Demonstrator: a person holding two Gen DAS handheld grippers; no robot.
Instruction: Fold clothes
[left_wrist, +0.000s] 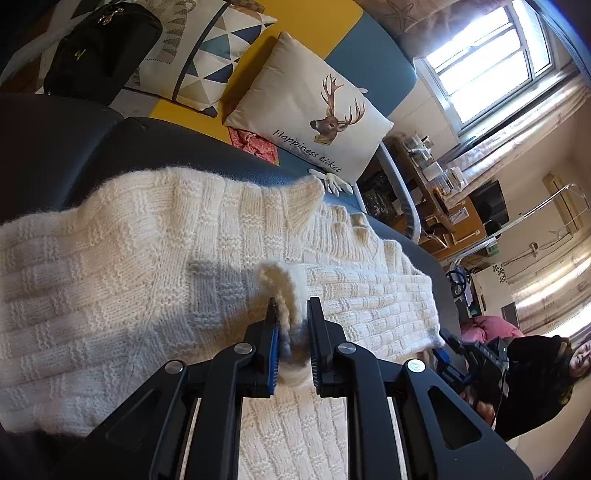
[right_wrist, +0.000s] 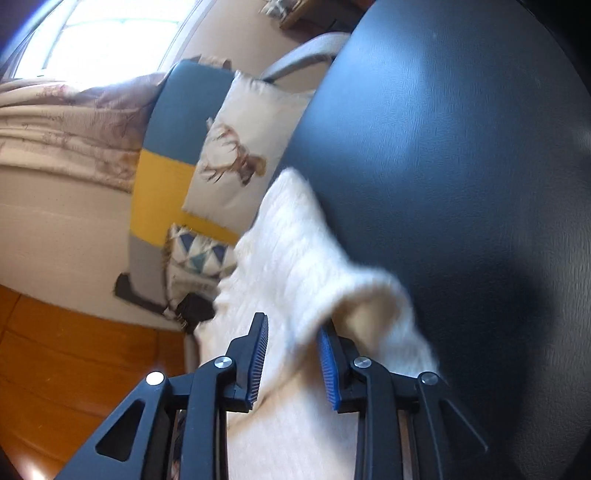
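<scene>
Knitwear: a cream basket-weave sweater (left_wrist: 147, 280) was recorded spread over a dark padded surface (right_wrist: 443, 147), its long axis laid left to right across the left wrist view.

Left gripper (left_wrist: 291, 332): a rolled, thick edge of the knit was held between the jaws, which were closed partway onto it with the fabric bunched and standing up in the gap. The pinched edge was found near the middle of the garment's width, with the larger share of knit spread away to the left and a ribbed panel (left_wrist: 369, 295) extending to the right.

Right gripper (right_wrist: 291, 354): the jaws were set well apart, with a lifted fold of the same sweater (right_wrist: 295, 240) draped between them and over the right-hand finger (right_wrist: 328, 369). Whether the fabric was clamped or merely lying across the pads could not be told, the view being blurred.

Governing relation: each held portion lay directly ahead of its jaws, and the body of the garment stretched forward from both. Any coming fold was judged to turn on carrying the raised edges across the long axis; the left gripper had the surer hold.

Also noted: a deer-print cushion (left_wrist: 314, 107) and a black bag (left_wrist: 103, 48) behind the sweater.
</scene>
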